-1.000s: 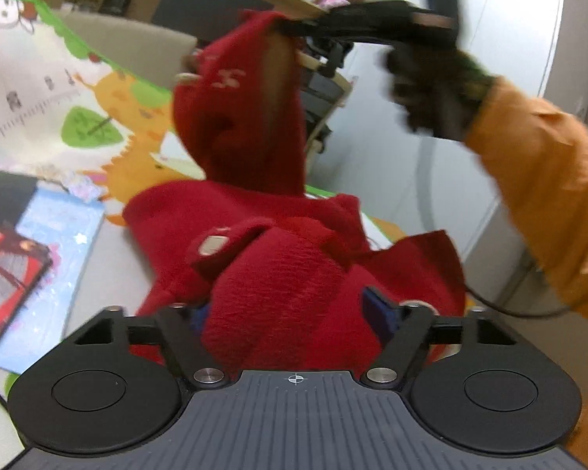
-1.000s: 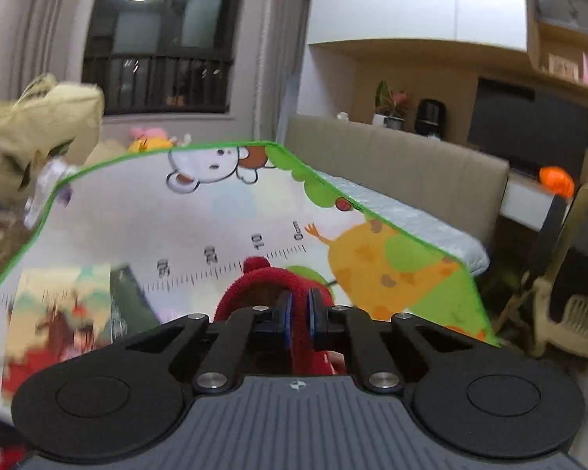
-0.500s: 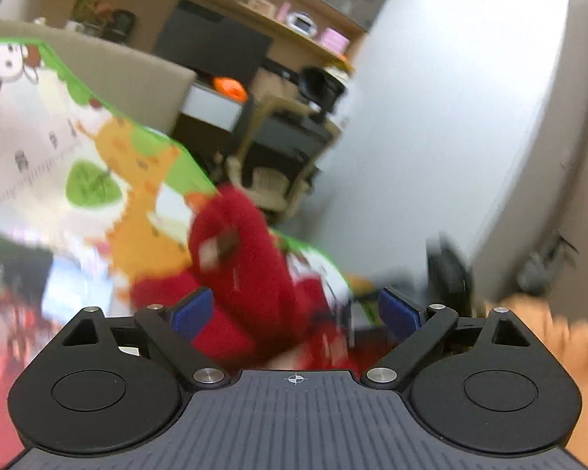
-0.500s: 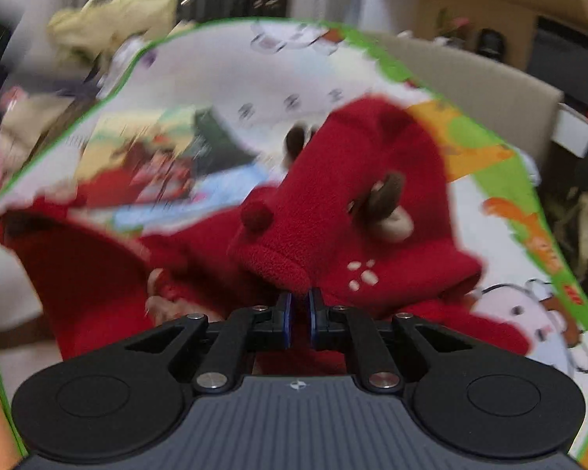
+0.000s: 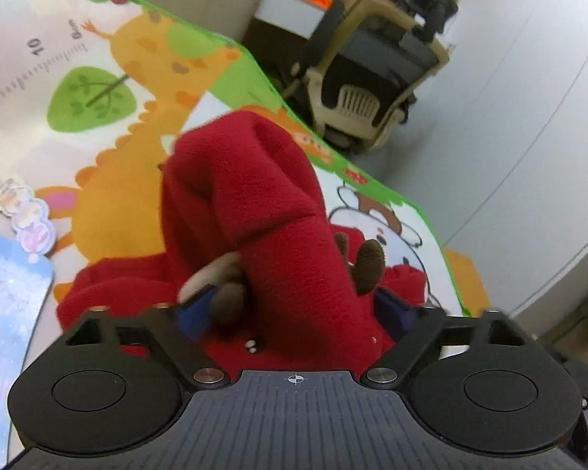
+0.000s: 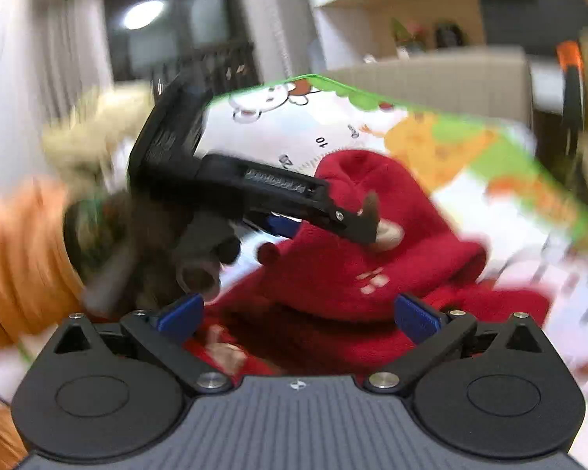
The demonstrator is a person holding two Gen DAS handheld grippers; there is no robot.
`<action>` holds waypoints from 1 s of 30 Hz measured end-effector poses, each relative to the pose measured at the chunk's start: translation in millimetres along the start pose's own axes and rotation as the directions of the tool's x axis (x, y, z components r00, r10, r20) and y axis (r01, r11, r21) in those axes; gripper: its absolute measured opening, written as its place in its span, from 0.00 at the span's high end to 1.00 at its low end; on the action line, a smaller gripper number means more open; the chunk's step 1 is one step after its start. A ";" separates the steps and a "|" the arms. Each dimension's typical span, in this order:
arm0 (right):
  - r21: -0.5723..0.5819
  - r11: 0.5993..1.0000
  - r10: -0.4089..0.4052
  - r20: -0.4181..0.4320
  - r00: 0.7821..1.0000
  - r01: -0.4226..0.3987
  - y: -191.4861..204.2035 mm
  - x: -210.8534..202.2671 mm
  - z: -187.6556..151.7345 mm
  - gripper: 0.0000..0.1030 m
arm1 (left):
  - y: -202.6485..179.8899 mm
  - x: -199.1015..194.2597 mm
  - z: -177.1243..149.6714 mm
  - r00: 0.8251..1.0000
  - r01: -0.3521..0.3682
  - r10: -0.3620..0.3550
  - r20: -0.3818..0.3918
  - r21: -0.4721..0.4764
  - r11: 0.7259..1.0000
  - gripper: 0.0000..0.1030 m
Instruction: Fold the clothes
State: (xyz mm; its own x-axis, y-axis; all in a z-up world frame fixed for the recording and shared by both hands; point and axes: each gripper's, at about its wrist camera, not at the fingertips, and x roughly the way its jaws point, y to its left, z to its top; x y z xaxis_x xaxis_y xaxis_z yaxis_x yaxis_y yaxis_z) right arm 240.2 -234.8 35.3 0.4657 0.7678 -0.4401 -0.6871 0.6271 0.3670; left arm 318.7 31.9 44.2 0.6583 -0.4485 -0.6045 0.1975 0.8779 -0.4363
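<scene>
Ahead of your left gripper [image 5: 290, 313] lay a play mat [image 5: 109, 145] with a green scalloped border, printed with an orange giraffe, a green leaf, a ruler scale with numbers and cartoon bears. Directly on it, right in front of the spread blue pads, sat a red fleece garment [image 5: 254, 211], bunched into a tall hump with small brown and cream ears sewn on. To the left of that gripper a pale blue picture book [image 5: 8, 293] rested flat on the mat. From your right gripper [image 6: 298, 313] the same red heap [image 6: 356, 258] covered the near part of the mat [image 6: 470, 156], though blurred.
</scene>
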 end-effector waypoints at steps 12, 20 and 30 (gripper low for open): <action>0.364 0.928 -0.029 -0.141 0.990 0.079 -44.6 62.6 -10.2 0.00 | 9.9 0.0 -9.4 1.000 -0.007 0.007 -0.026 0.023 1.000 0.33; 0.270 0.958 0.101 -0.006 0.995 -0.096 1.8 36.2 16.6 0.00 | 29.0 -3.4 0.4 0.990 0.118 -0.121 -0.073 -0.044 0.992 0.21; 0.434 0.899 -0.087 0.029 0.996 0.066 -18.5 71.5 14.6 0.49 | 55.2 -32.9 66.6 0.994 0.103 -0.095 0.055 -0.182 0.978 0.09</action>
State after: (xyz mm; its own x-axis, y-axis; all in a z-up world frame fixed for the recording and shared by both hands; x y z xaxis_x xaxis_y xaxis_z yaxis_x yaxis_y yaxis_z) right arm 294.3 -189.6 9.0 0.5399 0.7135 -0.4466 -0.3446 0.6715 0.6560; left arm 356.3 106.3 84.3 0.6759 -0.5197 -0.5226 0.1287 0.7814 -0.6106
